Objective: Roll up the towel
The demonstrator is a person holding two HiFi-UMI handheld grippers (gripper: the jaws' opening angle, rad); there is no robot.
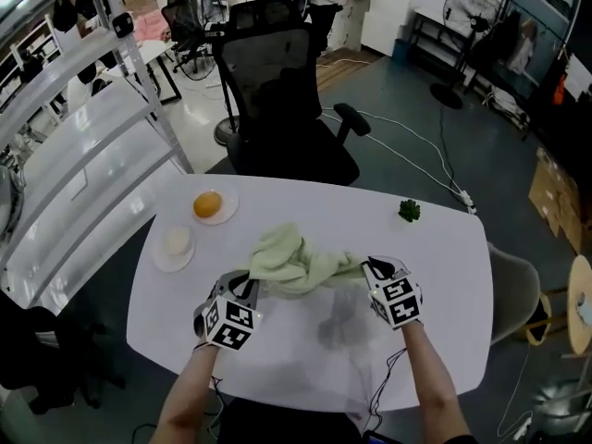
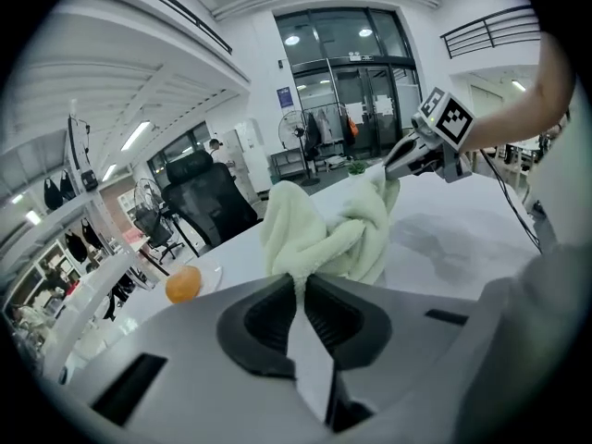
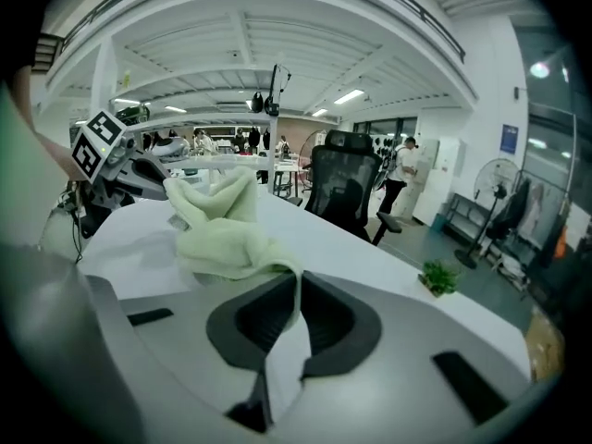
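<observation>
Towel (image 1: 301, 265), pale green, is slung between the two grippers over the middle of the white round-cornered table (image 1: 444, 276). It looks like light, limp terry cloth with no stiffness of its own: it will sag and fold wherever it is unsupported, and its nap should keep it from slipping out of a pinch. It is in no danger of damage, but a neat roll needs it spread flat first, so the best holds are out at two corners of one short edge rather than on the bulk. At present the body of the cloth is a crumpled heap of soft, thick folds, bunched higher on the far left side, and whether its underside touches the table I cannot tell. From that heap two drawn-out ends run to the tools. The left gripper (image 2: 298, 283) is clenched on a thin tuck of the cloth at one end, and the right gripper (image 3: 296, 280) is clamped likewise on a narrow edge at the other
</observation>
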